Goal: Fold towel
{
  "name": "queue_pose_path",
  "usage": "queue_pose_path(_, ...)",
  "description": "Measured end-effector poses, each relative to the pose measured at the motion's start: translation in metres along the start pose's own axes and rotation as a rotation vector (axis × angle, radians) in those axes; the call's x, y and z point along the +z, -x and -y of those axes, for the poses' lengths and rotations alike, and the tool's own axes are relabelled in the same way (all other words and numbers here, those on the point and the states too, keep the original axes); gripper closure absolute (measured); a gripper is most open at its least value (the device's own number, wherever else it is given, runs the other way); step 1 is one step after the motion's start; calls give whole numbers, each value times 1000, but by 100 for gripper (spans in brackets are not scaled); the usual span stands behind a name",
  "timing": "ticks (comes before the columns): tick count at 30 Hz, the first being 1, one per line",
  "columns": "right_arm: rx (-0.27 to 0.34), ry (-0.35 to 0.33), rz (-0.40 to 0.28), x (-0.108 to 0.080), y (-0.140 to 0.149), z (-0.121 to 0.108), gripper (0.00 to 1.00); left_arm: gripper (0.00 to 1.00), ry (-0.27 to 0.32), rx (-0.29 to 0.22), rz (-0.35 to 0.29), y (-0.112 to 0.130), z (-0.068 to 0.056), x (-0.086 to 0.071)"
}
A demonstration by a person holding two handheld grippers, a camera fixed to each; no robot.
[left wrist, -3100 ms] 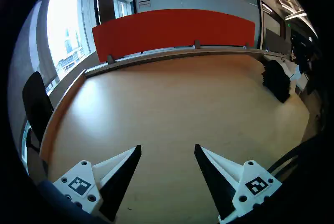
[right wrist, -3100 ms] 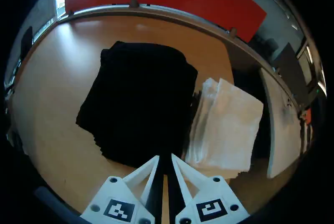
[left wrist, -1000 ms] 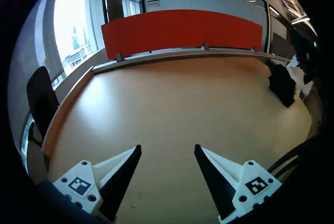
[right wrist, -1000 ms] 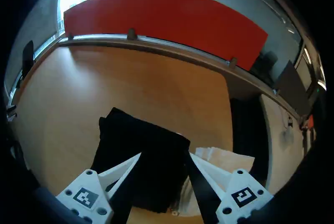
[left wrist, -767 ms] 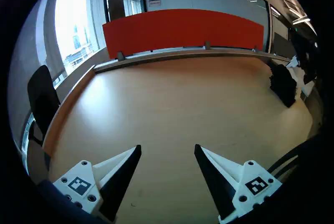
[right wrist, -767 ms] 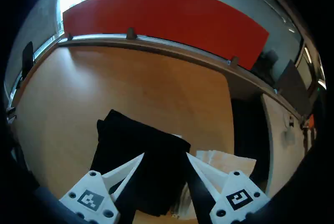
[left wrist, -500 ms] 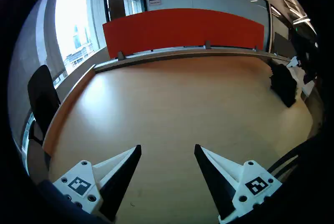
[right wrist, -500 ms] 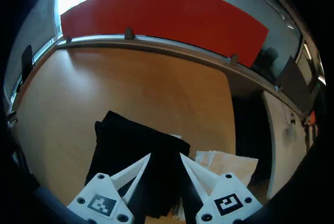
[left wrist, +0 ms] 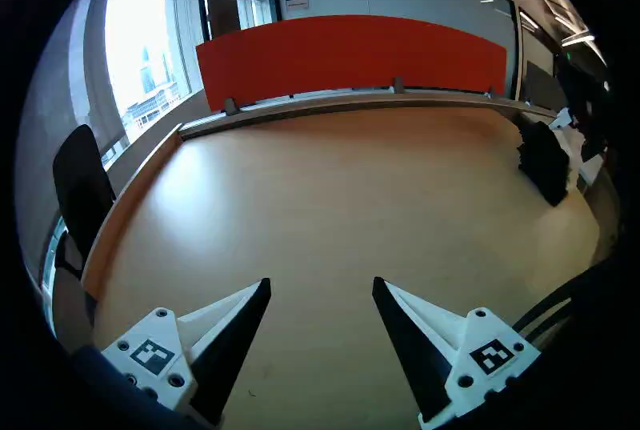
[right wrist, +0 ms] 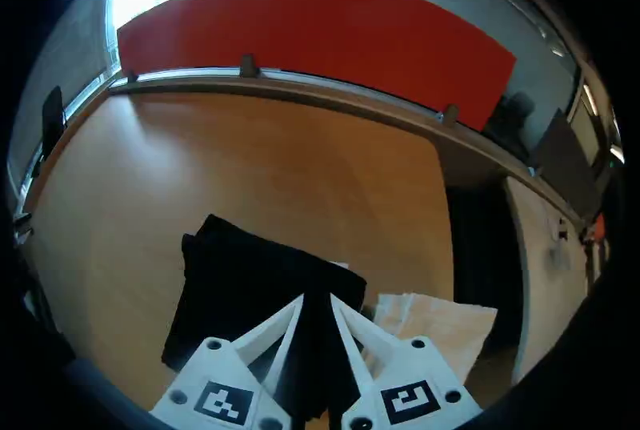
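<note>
Black towel (right wrist: 232, 286) — right claw (right wrist: 317, 299) clenched on it; left claw (left wrist: 320, 280) released over desk (left wrist: 336, 190).

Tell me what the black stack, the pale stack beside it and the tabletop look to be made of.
Black stack: soft matte cloth, likely terry towels; layered folded edges, no shine. Pale stack: similar cloth, white or cream, with soft creases. Tabletop: smooth light wood-look surface, probably laminate or veneer; faint sheen from the window light, grain too fine to tell.
</note>
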State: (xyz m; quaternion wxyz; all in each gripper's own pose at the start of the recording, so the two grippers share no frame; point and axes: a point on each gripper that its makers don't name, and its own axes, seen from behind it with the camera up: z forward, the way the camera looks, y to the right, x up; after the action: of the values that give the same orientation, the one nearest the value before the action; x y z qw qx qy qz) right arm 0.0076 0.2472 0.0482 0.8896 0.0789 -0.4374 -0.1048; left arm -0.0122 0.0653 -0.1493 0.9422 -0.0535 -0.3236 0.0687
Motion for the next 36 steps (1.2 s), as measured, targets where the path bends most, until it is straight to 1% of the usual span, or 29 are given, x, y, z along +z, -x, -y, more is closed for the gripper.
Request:
queue_pose_path(6,-27,33,1,-1,2,-6,92,6,0,3,0,-1,0,0)
queue_pose_path(12,-31,66,-5,-2,0,-12,92,6,-3,2,2,0,0,0)
queue_pose_path(22,-31,68,-1,-1,1,-10,92,6,-4,0,1,0,1,-1)
queue_pose_path(30,-30,70,10,0,5,-10,89,6,-5,1,-1,0,1,-2)
queue_pose_path(36,-32,68,21,6,10,-7,89,6,-7,3,1,2,1,-4)
